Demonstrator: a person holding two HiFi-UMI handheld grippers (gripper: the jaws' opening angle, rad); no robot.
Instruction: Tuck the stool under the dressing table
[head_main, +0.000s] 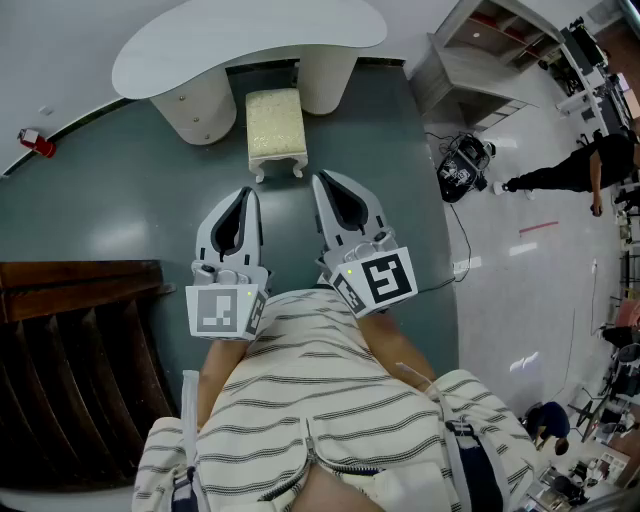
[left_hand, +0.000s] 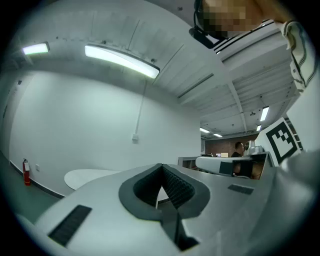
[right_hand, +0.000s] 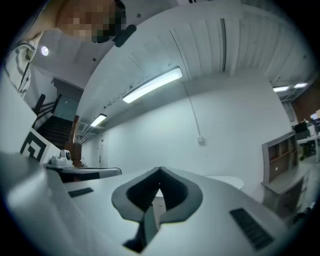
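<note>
My left gripper (head_main: 247, 192) and my right gripper (head_main: 318, 181) are held out side by side in front of my striped shirt (head_main: 320, 400), in the lower middle of the head view. Both are level and point up the frame toward the stool (head_main: 275, 128). The right one is angled a little inward, and its marker cube (head_main: 385, 278) is turned toward the lower right. The jaws of both grippers are closed tight, pad against pad. Each gripper view shows nothing between its jaws, only the white wall and the pale tabletop (head_main: 250, 40) beyond the tips. The stool has a cream cushion and short white legs. It stands on the dark grey-green floor (head_main: 130, 210) in the upper middle of the head view, between the dressing table's two rounded white supports (head_main: 200, 115). Its far end is at the tabletop's front edge, and most of the seat is out in front, uncovered. My jaw tips lie just below the stool's near legs in the frame and hold no part of it. A dark wooden staircase (head_main: 70, 340) fills the lower left.
</note>
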